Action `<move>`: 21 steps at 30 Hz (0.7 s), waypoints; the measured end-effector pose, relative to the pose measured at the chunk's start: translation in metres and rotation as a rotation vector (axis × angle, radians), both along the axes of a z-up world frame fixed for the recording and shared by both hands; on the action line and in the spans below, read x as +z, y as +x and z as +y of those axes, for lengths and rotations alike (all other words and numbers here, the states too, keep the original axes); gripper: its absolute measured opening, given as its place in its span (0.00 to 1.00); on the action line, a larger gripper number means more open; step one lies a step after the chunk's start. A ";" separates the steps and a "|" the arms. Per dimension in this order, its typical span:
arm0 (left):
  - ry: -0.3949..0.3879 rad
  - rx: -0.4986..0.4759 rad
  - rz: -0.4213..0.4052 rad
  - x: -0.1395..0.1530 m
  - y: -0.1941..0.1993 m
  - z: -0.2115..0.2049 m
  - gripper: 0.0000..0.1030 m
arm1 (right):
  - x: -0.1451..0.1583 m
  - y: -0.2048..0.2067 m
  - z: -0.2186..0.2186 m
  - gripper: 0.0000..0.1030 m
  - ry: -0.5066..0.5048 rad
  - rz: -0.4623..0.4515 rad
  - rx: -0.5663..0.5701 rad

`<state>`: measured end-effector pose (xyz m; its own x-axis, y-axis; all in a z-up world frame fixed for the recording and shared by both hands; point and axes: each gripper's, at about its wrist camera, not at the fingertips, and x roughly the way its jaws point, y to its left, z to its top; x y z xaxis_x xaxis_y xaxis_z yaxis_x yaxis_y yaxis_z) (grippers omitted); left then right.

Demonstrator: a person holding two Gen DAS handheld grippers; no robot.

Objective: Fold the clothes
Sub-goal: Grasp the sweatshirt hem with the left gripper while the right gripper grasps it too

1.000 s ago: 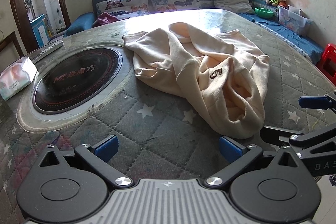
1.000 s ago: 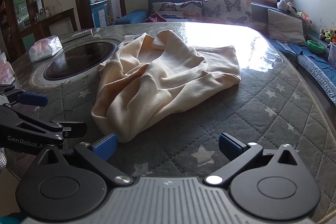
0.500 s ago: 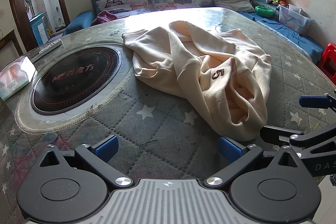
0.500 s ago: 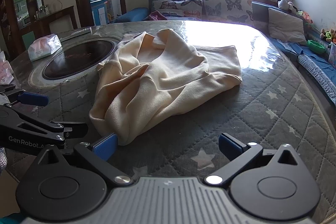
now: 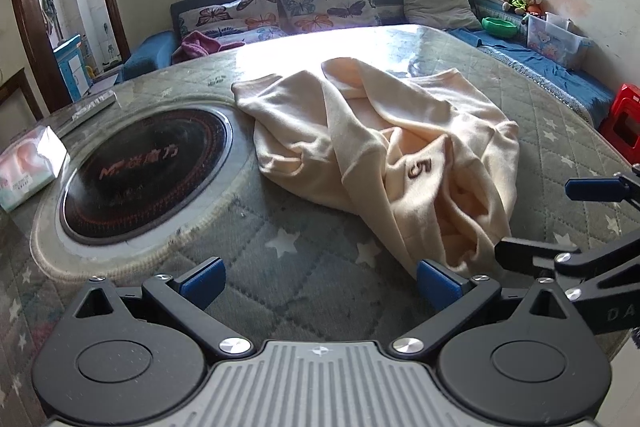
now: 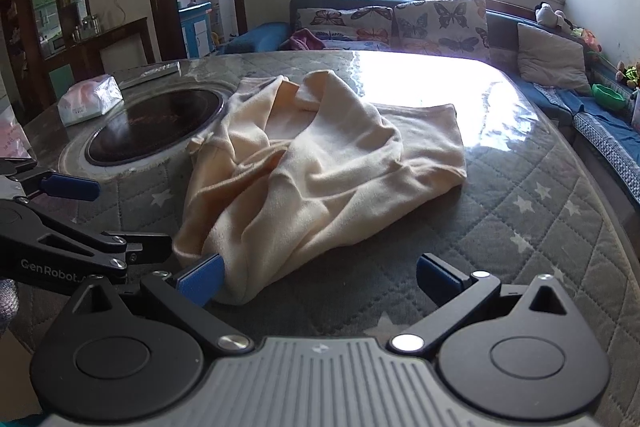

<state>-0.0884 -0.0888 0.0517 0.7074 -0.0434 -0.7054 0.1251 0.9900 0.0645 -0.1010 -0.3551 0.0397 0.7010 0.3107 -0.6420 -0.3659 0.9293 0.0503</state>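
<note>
Garment (image 5: 384,155) crumpled mid-worktop (image 5: 304,267), long axis running away from both grippers; near hem between them; left gripper (image 5: 320,279) and right gripper (image 6: 318,277) jaws wide, empty, equally near.

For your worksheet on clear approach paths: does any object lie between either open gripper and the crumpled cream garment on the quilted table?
Nothing visible does. Bare quilted table separates the left gripper from the cream garment; the right gripper sits at its near edge.
</note>
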 end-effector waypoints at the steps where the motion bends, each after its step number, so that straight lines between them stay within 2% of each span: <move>1: 0.000 0.000 -0.004 0.002 0.002 0.001 1.00 | 0.002 0.002 0.000 1.00 0.006 -0.004 0.001; 7: -0.004 0.005 -0.041 0.014 0.021 0.006 1.00 | 0.017 0.026 -0.004 1.00 0.026 -0.029 0.015; 11: -0.056 -0.001 -0.070 0.025 0.043 0.010 1.00 | 0.026 0.053 -0.005 0.99 0.032 -0.053 0.018; 13: -0.082 -0.005 -0.084 0.031 0.054 0.012 0.99 | 0.028 0.066 -0.004 0.93 0.026 -0.065 0.019; 15: -0.100 -0.015 -0.093 0.035 0.070 0.011 0.97 | 0.030 0.086 -0.002 0.92 0.002 -0.075 0.031; 21: -0.093 -0.023 -0.088 0.036 0.121 0.002 0.84 | 0.026 0.142 0.005 0.76 0.007 -0.046 0.067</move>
